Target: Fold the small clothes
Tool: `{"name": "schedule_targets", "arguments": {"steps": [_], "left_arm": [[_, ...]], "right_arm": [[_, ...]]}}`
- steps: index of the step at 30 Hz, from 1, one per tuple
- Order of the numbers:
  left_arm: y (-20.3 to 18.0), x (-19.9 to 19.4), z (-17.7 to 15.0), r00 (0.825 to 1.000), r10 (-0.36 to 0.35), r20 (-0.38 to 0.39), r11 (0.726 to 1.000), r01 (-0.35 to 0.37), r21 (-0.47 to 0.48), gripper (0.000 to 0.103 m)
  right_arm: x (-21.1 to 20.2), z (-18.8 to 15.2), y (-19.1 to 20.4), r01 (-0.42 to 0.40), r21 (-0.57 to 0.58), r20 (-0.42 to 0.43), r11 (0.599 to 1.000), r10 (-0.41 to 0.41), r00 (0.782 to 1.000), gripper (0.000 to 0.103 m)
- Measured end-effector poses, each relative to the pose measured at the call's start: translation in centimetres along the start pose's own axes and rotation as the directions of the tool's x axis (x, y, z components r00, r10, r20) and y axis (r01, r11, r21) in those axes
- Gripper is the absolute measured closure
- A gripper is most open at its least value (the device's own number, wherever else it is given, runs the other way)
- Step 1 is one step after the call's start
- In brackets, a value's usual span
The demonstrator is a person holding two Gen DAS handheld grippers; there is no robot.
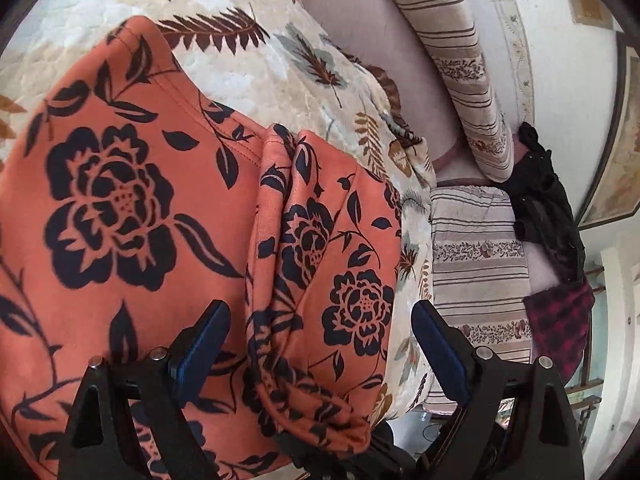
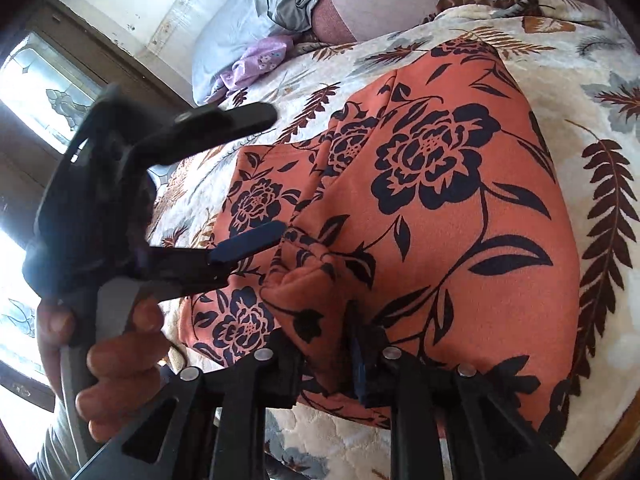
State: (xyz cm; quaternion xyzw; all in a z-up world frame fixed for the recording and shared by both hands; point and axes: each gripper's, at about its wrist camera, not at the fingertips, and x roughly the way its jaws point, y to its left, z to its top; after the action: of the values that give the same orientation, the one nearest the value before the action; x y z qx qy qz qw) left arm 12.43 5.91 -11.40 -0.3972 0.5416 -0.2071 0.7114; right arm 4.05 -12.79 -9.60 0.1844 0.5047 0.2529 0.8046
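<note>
An orange garment with black flowers (image 1: 120, 208) lies on a cream leaf-print quilt (image 1: 248, 64); it also shows in the right wrist view (image 2: 460, 208). My left gripper (image 1: 320, 344) is open, its blue pads on either side of a bunched fold of the garment's edge. It also shows in the right wrist view (image 2: 272, 172), held by a hand at the left. My right gripper (image 2: 326, 360) is shut on a pinched fold of the orange garment at its near edge.
Striped cushions (image 1: 472, 264) and a black bag (image 1: 548, 208) lie beyond the quilt's edge in the left wrist view. A grey pillow (image 2: 256, 20) and a lilac cloth (image 2: 260, 60) lie at the far left. A window (image 2: 44, 88) is behind.
</note>
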Motion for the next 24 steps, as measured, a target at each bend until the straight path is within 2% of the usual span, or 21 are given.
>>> {"name": "schedule_targets", "arguments": {"steps": [4,9,10,11,12,13,14,15,18,22,24], "left_arm": [[-1.2,1.9,1.1,0.998,0.065,-0.017,0.997,-0.065,0.043,0.011],[-1.5,2.6,2.5,0.997,0.079,0.003,0.996,-0.079,0.039,0.011],[-1.6,2.6,2.7,0.995,0.1,0.019,0.994,-0.101,0.044,0.015],[-2.0,2.6,2.8,0.989,0.142,0.039,0.988,-0.144,0.061,0.028],[-2.5,2.7,2.7,0.977,0.204,0.057,0.973,-0.209,0.101,0.037],[-3.2,2.7,2.5,0.957,0.277,0.082,0.945,-0.287,0.155,0.057],[-3.9,2.8,2.1,0.931,0.347,0.115,0.908,-0.364,0.209,0.067],[-4.4,2.9,1.7,0.913,0.382,0.142,0.878,-0.407,0.252,0.068],[-4.7,2.9,0.8,0.889,0.422,0.179,0.833,-0.458,0.312,0.069],[-4.5,2.7,0.9,0.881,0.433,0.192,0.813,-0.474,0.338,0.074],[-4.1,2.2,1.0,0.882,0.429,0.193,0.815,-0.47,0.339,0.075]], "right_arm": [[-0.4,-0.9,-0.6,-0.021,0.0,0.005,1.0,0.021,1.0,0.079],[-0.4,-1.1,-1.3,-0.045,0.012,0.001,0.999,0.045,0.999,0.079],[-0.4,-1.1,-1.4,-0.048,0.011,-0.001,0.999,0.048,0.999,0.079],[-0.6,-1.1,-1.6,-0.051,0.012,-0.001,0.999,0.051,0.999,0.079],[-0.5,-1.1,-1.7,-0.055,0.012,-0.002,0.998,0.055,0.998,0.079],[-0.6,-1.2,-1.8,-0.059,0.012,-0.002,0.998,0.059,0.998,0.079],[-0.5,-1.2,-2.0,-0.061,0.014,-0.001,0.998,0.061,0.998,0.078],[-0.5,-1.2,-2.1,-0.061,0.015,-0.001,0.998,0.061,0.998,0.078],[-0.5,-1.3,-2.1,-0.049,0.008,-0.001,0.999,0.049,0.999,0.078],[-0.2,-1.2,-2.0,-0.042,0.007,-0.001,0.999,0.042,0.999,0.078],[-0.2,-1.2,-1.9,-0.042,0.007,-0.001,0.999,0.042,0.999,0.078]]}}
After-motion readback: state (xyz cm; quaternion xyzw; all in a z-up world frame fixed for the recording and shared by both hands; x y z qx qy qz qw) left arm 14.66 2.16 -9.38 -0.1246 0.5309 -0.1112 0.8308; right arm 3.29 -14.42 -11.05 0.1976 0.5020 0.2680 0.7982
